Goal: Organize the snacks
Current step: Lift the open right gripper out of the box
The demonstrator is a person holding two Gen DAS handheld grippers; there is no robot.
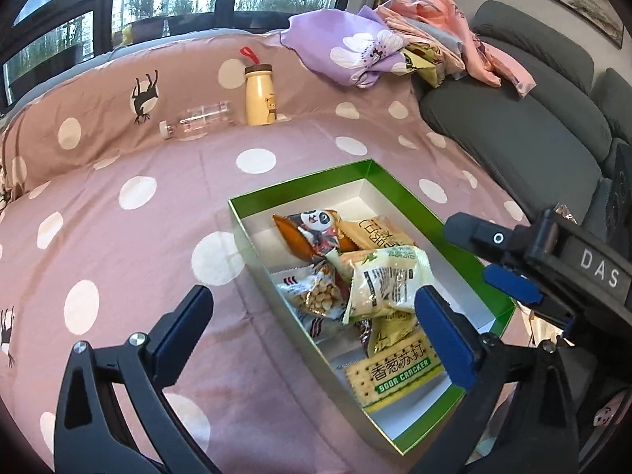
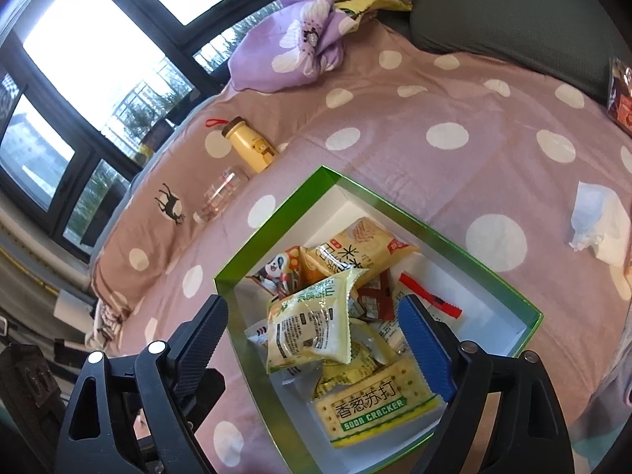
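A green-rimmed white box [image 1: 399, 189] lies on the pink polka-dot bedspread and holds several snack packets: a panda packet [image 1: 316, 229], a peanut packet [image 1: 312, 296], a pale green packet [image 1: 387, 284] and a soda cracker pack [image 1: 399, 371]. My left gripper [image 1: 312, 316] is open and empty, its fingers straddling the box's near left wall. My right gripper [image 2: 316, 331] is open and empty above the box [image 2: 272, 229], over the pale green packet [image 2: 312, 328] and cracker pack [image 2: 371, 407]. The right gripper also shows in the left wrist view [image 1: 505, 264].
A yellow bottle [image 1: 260, 94] and a clear bottle [image 1: 197, 120] lie at the bed's far edge. Bundled purple and pink cloth [image 1: 355, 51] sits beyond. A grey sofa [image 1: 525, 126] stands to the right. A crumpled white tissue [image 2: 596, 221] and a dark packet [image 2: 622, 94] lie right of the box.
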